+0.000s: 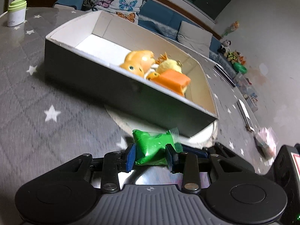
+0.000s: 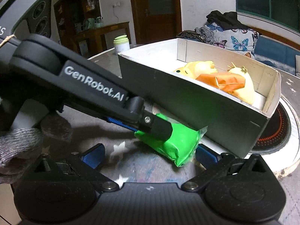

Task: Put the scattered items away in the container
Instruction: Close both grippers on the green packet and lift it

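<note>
The left gripper (image 1: pixel 151 156) pinched a green packet (image 1: pixel 152 147) just in front of the box (image 1: pixel 116 91), which held yellow toys (image 1: pixel 137 62) and an orange packet (image 1: pixel 173 79). The right gripper (image 2: pixel 150 155) stood wide apart, empty.

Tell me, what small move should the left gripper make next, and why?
Probably lift the soft green plastic packet above the grey cardboard box's near wall: the left gripper already pinches it, low outside the box holding the orange toys.
</note>
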### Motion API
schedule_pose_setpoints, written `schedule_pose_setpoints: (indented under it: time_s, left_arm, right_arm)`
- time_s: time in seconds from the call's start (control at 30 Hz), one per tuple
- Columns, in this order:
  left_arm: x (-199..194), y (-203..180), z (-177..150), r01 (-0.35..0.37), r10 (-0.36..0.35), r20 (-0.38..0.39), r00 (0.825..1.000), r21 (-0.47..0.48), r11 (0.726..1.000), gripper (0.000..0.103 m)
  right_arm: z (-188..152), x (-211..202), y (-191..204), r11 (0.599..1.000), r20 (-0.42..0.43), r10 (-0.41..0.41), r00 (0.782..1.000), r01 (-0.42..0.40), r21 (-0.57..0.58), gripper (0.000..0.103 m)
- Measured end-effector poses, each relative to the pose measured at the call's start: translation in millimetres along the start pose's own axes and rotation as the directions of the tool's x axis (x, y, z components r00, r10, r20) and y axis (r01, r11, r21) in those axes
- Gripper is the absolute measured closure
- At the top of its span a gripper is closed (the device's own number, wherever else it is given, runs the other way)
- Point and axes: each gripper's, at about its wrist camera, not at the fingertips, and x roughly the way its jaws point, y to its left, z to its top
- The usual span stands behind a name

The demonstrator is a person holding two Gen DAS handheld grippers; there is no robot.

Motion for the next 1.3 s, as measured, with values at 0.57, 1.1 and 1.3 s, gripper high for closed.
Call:
schedule_pose_setpoints:
  time_s: [0.57, 1.1, 1.3]
  left_arm:
    - [-36.3, -13.2, -40.3, 0.043, -0.043, -0.014, 0.999, 0.010, 0.999, 0.066]
    - [-28.1, -2.6, -19.7, 0.024, -0.023, 0.026, 0.999, -0.015, 1.000, 0.066]
    - [-19.4, -8.7, -24.8, 0.018, -0.018, -0.006, 1.000, 0.012, 1.000, 0.066]
  right_arm:
    - [-17.7, -23.4, 10.6, 0.997, -0.017, 0.025, 1.000, -0.026, -0.068, 0.000]
    - [-20.3, -29.1, 7.8, 0.999, 0.000, -0.044, 0.999, 0.044, -0.026, 0.023]
    - [-19.4, -31.9, 6.8, 0.999, -0.002, -0.036, 0.999, 0.036, -0.025, 0.034]
